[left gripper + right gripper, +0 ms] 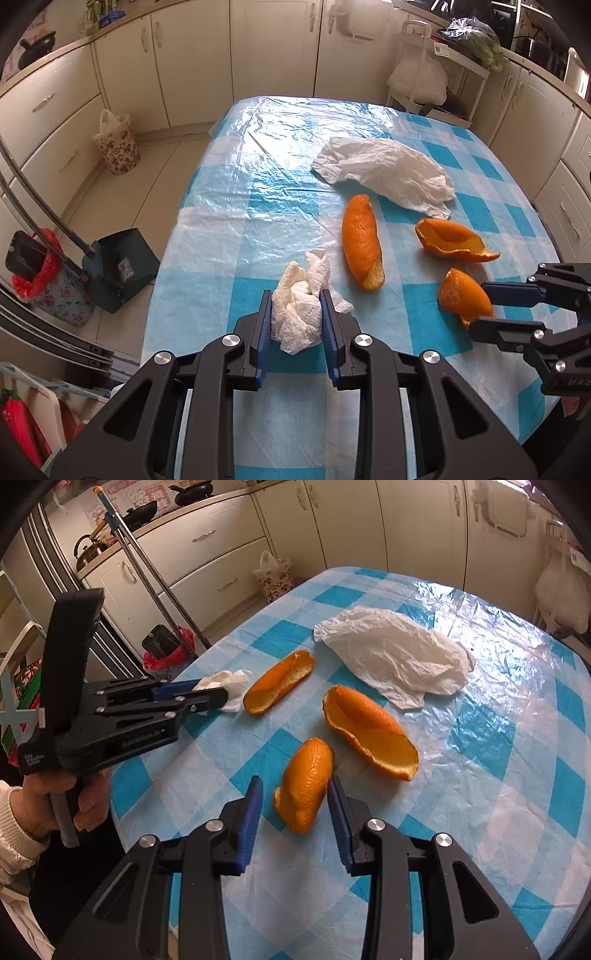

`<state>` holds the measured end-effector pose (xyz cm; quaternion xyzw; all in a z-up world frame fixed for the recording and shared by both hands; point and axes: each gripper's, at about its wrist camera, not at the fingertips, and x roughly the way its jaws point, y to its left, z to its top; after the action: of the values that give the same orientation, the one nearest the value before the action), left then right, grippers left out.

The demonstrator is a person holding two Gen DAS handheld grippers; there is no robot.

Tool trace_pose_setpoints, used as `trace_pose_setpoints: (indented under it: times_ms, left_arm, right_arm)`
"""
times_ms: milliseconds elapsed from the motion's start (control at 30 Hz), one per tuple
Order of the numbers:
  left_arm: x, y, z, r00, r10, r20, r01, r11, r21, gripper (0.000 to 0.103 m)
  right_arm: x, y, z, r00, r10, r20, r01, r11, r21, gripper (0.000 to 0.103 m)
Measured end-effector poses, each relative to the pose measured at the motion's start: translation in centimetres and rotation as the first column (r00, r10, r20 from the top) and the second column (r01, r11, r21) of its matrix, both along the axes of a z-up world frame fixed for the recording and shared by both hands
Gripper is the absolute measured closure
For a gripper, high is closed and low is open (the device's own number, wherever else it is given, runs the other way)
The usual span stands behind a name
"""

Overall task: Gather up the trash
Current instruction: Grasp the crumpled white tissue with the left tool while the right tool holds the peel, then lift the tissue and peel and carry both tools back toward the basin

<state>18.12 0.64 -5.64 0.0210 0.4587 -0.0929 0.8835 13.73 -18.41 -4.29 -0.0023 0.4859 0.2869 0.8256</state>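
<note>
On the checkered worktop point(207, 236), left claw point(294, 306) pinching a crumpled tissue point(297, 314), right claw point(295, 794) spread around an orange peel point(304, 786), pads not quite touching

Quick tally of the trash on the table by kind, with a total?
Orange peel pieces: 3
Crumpled paper tissue: 1
White plastic bag: 1
Total: 5
</note>
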Motion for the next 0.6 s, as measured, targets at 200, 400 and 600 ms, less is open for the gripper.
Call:
trace_pose_setpoints:
  times_ms: [200,400,600]
  left_arm:
    - [-0.5,-1.0,-0.1,1.000,0.010,0.013,-0.011,0.999,0.030,0.069]
    - [-0.4,-1.1,-0.1,0.999,0.018,0.033,-0.019,0.999,0.035,0.080]
    - [-1.6,-0.4,0.5,0.999,0.037,0.036,-0.037,0.999,-0.003,0.084]
  right_arm:
    - [0.2,0.3,-1.0,1.000,-0.029,0.000,0.029,0.999,0.013,0.067]
    - [-0.1,1.2,-0.4,0.999,-0.004,0.052,0.005,1.000,-0.022,0.080]
    - [-0.4,0.4,0.1,0.998,-0.022,0.060,0.022,1.000,0.000,0.081]
